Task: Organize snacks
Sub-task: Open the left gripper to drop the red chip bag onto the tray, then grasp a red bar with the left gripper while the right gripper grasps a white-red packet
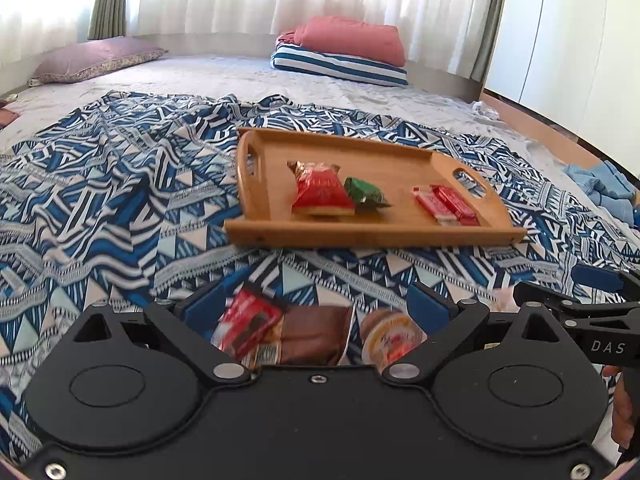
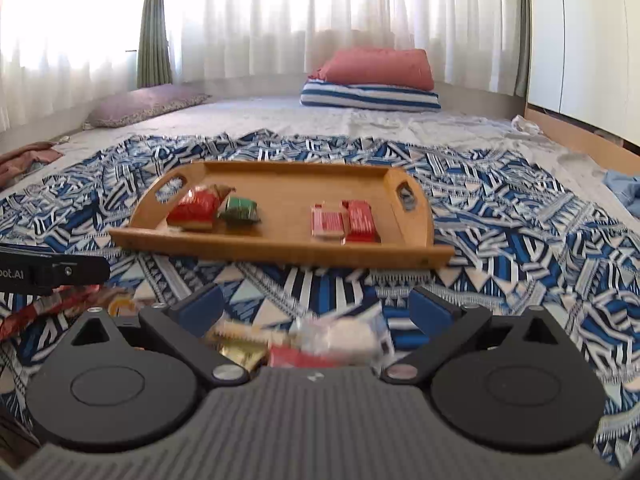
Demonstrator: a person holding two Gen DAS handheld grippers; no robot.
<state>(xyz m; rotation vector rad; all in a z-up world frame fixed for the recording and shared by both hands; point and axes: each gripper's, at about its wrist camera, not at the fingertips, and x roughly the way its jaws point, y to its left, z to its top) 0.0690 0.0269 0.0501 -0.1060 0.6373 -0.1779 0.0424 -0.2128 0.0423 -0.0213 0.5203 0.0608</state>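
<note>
Snacks are lying in two groups, and I am working between them. The wooden tray (image 1: pixel 256 236) is sitting ahead of me on the patterned blue cloth (image 1: pixel 100 184) spread over the bed, already carrying a red packet (image 1: pixel 322 194), a green packet (image 1: pixel 366 192) touching it, and two red bars (image 1: pixel 446 202) side by side toward the tray's right handle.

My left hand-held gripper (image 1: pixel 316 304) is hanging with its blue fingers (image 1: pixel 204 304) spread wide, pinching nothing. Directly below and between them I am seeing a red wrapper (image 1: pixel 250 322), a brown packet (image 1: pixel 316 336) and a round tub (image 1: pixel 394 338), all loose on the cloth, just short of the tray's near rim. The brown packet's long axis seems to be running across my fingers' gap, though blur is making that hard to judge.

My right hand-held gripper (image 2: pixel 316 308) is likewise spread and empty, over its own small heap: a gold wrapper (image 2: pixel 240 350), a pale clear-wrapped piece (image 2: pixel 344 334) and something red beneath it.

Each gripper is nearer its own heap, so I am judging the coming move as a short drop straight down, then a carry forward to the tray's bare middle.
</note>
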